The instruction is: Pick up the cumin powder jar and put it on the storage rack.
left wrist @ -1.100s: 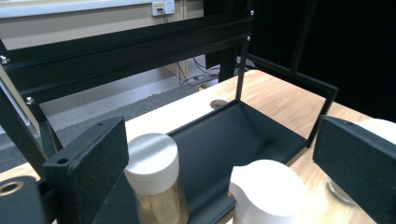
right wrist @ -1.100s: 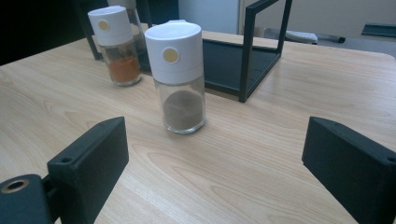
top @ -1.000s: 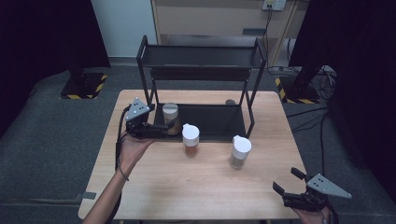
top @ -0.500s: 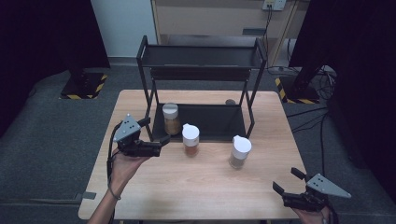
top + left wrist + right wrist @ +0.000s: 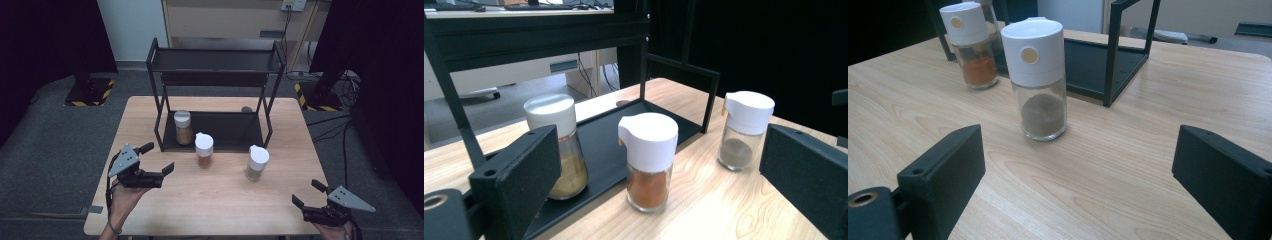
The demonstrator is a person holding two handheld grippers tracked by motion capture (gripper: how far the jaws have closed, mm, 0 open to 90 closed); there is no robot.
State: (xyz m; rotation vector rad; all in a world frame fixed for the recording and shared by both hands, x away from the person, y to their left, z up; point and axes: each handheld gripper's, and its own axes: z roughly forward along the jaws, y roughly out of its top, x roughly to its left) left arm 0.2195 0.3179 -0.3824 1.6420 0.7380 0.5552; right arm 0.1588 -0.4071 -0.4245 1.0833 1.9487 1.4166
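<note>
Three white-capped glass spice jars stand by a black two-tier rack. The jar of yellow powder sits on the rack's bottom shelf at its left end. The jar of red powder and the jar of grey powder stand on the table in front of the rack. My left gripper is open at the table's left, apart from the jars. At the front right corner my right gripper is open, facing the grey jar.
The wooden table has open surface in front of the jars. A small dark disc lies behind the rack's right side. Cabinets and cables stand beyond the table's far edge.
My left gripper has drawn back from the yellow-powder jar on the shelf, toward the table's front left, with nothing in it. The right gripper has stayed put.
</note>
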